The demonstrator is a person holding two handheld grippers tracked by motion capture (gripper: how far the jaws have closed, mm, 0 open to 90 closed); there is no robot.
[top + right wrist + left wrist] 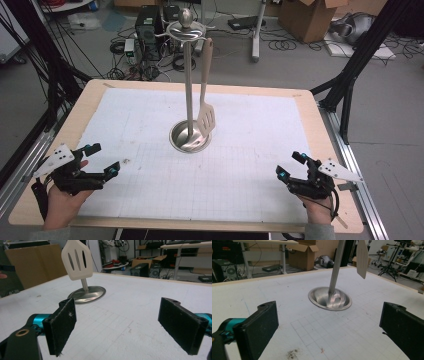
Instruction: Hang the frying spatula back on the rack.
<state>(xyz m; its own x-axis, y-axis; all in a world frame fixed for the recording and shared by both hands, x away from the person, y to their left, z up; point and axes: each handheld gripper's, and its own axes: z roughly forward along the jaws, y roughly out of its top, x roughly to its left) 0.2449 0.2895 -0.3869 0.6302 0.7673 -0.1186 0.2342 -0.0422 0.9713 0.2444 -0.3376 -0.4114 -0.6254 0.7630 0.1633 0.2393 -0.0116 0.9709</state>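
A steel utensil stand (189, 85) rises from a round dished base (190, 137) at the middle of the table. A beige slotted spatula (205, 90) hangs from its top ring, blade down beside the pole. The left gripper view has the base (330, 298) and the spatula blade (362, 257) ahead; the right gripper view has the blade (77, 260) in front of the base (87, 294). My left gripper (102, 160) rests open at the near left, nothing between its jaws. My right gripper (291, 165) rests open at the near right, also holding nothing.
A white gridded mat (200, 150) covers the wooden table (90, 95). A small smudge of dirt (292, 353) lies on the mat near the left gripper. Black frame legs, cables, a computer case and cardboard boxes stand on the floor beyond the far edge.
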